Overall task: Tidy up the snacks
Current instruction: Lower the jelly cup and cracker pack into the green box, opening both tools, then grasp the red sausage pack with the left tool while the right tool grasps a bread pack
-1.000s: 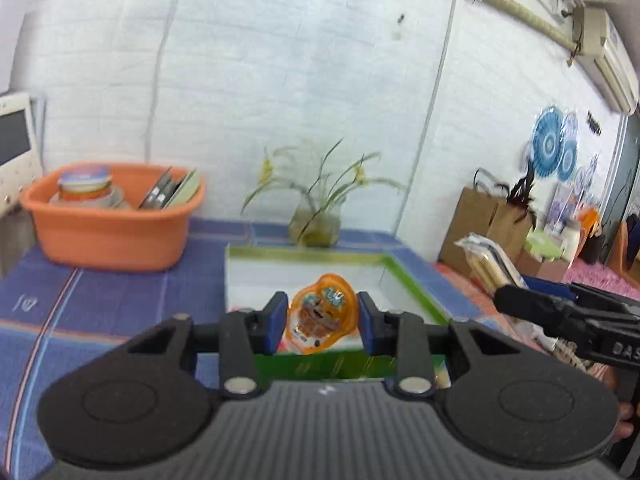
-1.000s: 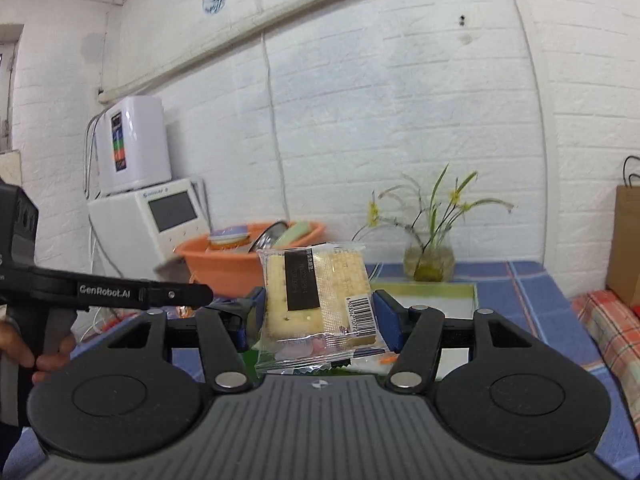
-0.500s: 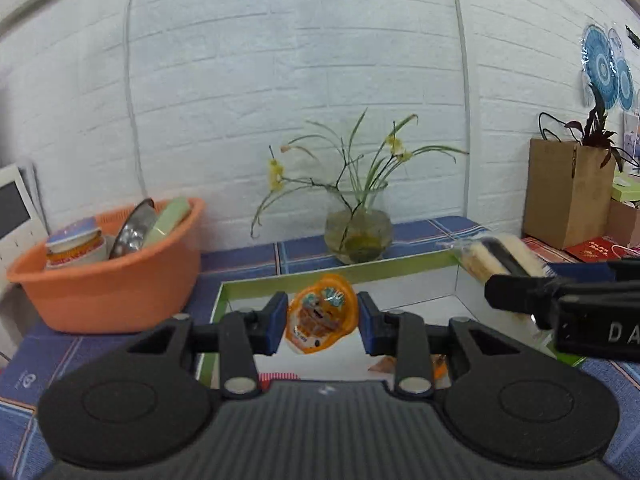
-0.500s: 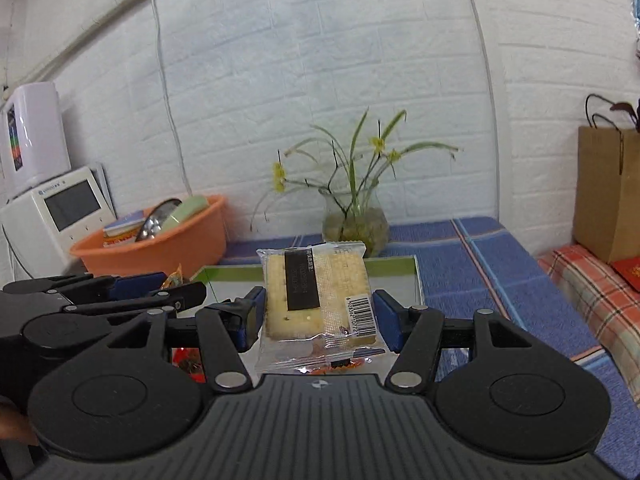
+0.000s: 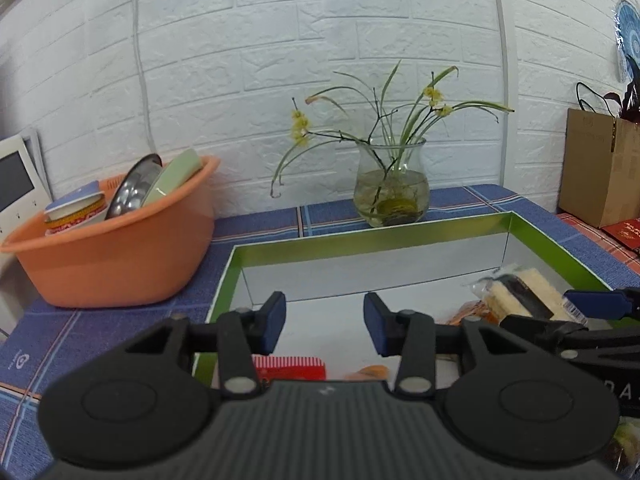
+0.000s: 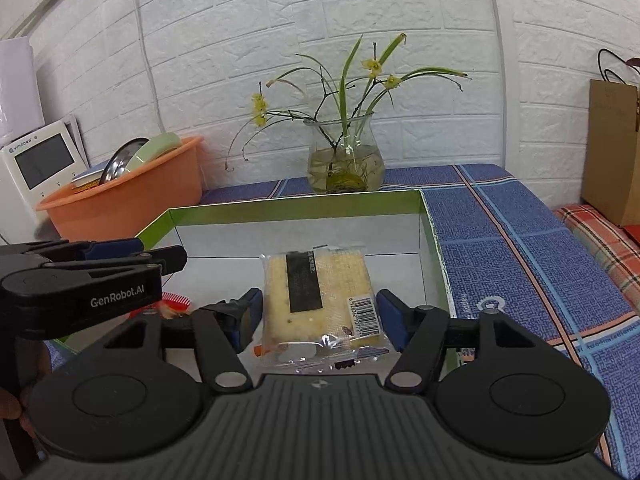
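Over the green-rimmed box [image 6: 430, 216] on the table [image 6: 520, 240], the left gripper [image 5: 325, 322] opens its jaws, nothing between them; the right gripper [image 6: 319, 316] opens its jaws around the cracker packet [image 6: 320, 296] at the box's near right.

White brick-pattern wall [image 5: 320, 32]. Blue checked tablecloth [image 6: 520, 248] with pale blue and orange lines. Orange plastic basin [image 5: 120, 256]. Box [image 5: 360, 246] green on rim and outside, white inside. Clear glass vase [image 6: 346, 160] with greenish water, green stems, small yellow flowers. Pale yellow cracker pack [image 6: 316, 300], clear wrapper, black label, white barcode patch. Red-and-white striped packet [image 5: 290, 368]. Brown paper bag [image 6: 612, 152]. Red-orange plaid cloth [image 6: 600, 236]. Black left gripper [image 5: 325, 322] and black right gripper [image 6: 318, 314], both with blue pads.
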Demonstrator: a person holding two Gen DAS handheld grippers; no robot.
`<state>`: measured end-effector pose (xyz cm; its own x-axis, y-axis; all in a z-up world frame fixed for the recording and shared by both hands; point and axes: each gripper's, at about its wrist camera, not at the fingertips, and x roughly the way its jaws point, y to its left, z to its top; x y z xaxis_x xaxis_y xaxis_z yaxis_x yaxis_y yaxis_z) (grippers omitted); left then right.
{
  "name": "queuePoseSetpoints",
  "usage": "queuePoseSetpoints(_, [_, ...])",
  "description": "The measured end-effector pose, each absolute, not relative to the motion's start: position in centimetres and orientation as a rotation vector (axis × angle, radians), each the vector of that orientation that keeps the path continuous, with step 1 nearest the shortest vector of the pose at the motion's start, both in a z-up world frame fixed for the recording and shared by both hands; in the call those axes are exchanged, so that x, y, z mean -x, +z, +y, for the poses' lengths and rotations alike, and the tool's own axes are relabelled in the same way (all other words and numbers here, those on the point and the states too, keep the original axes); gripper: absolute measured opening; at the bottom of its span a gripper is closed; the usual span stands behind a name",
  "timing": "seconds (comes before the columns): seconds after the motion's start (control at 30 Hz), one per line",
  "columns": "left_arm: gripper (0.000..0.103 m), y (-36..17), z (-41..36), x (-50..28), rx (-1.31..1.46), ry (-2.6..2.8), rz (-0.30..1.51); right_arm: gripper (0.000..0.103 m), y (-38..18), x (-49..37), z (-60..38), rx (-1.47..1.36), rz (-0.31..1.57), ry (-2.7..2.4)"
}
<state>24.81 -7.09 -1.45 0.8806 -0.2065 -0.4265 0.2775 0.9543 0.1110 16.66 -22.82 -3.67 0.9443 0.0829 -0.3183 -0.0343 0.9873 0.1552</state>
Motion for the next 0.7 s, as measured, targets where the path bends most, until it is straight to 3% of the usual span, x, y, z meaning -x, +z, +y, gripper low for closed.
queuePoseSetpoints(0.23, [0.065,-0.6,-6.7,-24.1,-0.188,-0.246,0.397,0.103,-2.4,-15.0,-23.3,-0.165,0.287,0.103])
queuePoseSetpoints(0.7, [0.071,2.7,2.7,-14.9,-0.09,-0.221,0.343,0.1,-2.8,-6.4,-26.5,-0.101,0.292,0.188])
